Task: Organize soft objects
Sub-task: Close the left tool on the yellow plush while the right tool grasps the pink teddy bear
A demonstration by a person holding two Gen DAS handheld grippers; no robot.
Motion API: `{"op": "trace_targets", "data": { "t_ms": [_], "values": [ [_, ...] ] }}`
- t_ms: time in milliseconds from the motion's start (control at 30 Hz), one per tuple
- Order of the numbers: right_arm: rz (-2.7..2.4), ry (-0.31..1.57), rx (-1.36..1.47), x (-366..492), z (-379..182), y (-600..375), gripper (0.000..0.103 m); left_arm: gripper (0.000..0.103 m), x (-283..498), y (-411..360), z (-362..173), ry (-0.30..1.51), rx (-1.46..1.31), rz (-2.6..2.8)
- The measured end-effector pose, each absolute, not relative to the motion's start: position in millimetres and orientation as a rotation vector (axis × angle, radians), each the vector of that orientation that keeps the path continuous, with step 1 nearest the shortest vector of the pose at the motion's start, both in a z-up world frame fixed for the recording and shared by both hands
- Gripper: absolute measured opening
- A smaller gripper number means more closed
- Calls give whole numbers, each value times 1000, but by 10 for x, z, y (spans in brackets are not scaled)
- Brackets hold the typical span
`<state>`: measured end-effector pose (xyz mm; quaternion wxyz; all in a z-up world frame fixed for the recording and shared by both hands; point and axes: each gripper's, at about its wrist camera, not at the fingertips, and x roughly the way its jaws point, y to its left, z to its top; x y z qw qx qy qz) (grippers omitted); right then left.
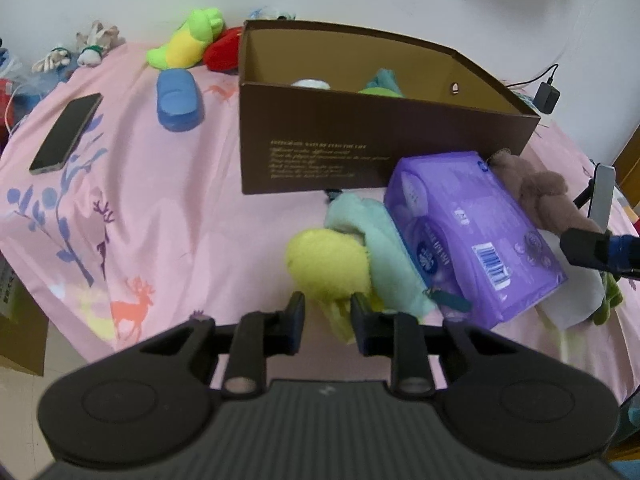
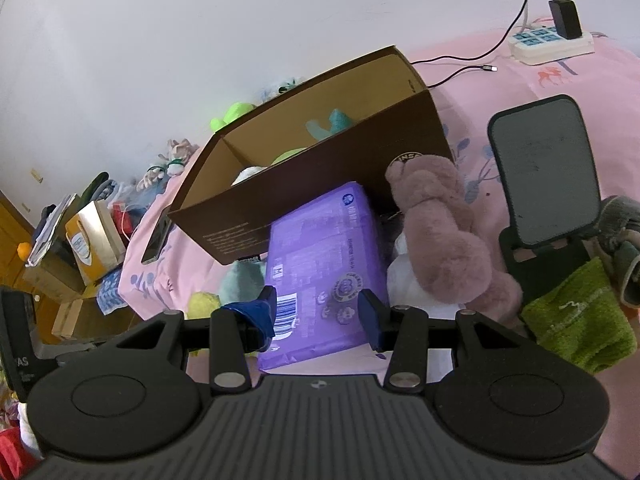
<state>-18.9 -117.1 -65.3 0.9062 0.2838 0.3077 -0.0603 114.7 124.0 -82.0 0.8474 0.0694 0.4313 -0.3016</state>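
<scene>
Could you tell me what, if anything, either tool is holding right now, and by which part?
The left tool pinches the yellow plush toy by its near lower edge. The right tool holds nothing; its jaws stand open above the purple pack.

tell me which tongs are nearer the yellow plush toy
Left. The left tongs are closed on the yellow plush toy. The right tongs hang open over the purple pack, with the toy off to their left.

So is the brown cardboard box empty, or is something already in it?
Not empty. The brown cardboard box is open-topped, and a teal plush, something white and something green show above its near wall.
</scene>
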Motion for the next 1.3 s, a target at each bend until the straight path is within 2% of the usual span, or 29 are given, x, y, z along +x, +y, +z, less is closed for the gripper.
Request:
{"op": "trace_targets", "data": {
  "t_ms": [133, 200, 267, 333, 400, 467, 500, 567, 933, 1300],
  "values": [
    [-125, 636, 585, -181, -647, -1167, 29, 28, 1161, 1233, -861, 920, 154, -625],
    [-127, 634, 582, -180, -648, -1171, 29, 33, 1154, 1215, -818, 905, 124, -652],
    [-133, 631, 582, -184, -646, -1174, 29, 83, 1147, 1179, -768, 878, 101, -665],
    [-142, 625, 582, -202, -638, -1182, 29, 82, 1135, 1098, -749, 833, 132, -652],
    [-151, 616, 583, -227, -628, -1198, 29, 77, 1152, 1005, -773, 825, 176, -638],
    [-164, 604, 579, -255, -607, -1221, 29, 55, 1200, 959, -815, 844, 191, -638],
    [-171, 597, 575, -272, -593, -1232, 29, 52, 1231, 955, -841, 858, 191, -636],
    [-195, 577, 559, -318, -555, -1269, 29, 39, 1275, 985, -864, 865, 182, -625],
    [-299, 541, 524, -367, -471, -1513, 29, 32, 1367, 1313, -784, 901, 71, -623],
    [-392, 592, 127, 231, -615, -1242, 28, 32, 1229, 1419, -596, 846, 74, -646]
  ]
}}
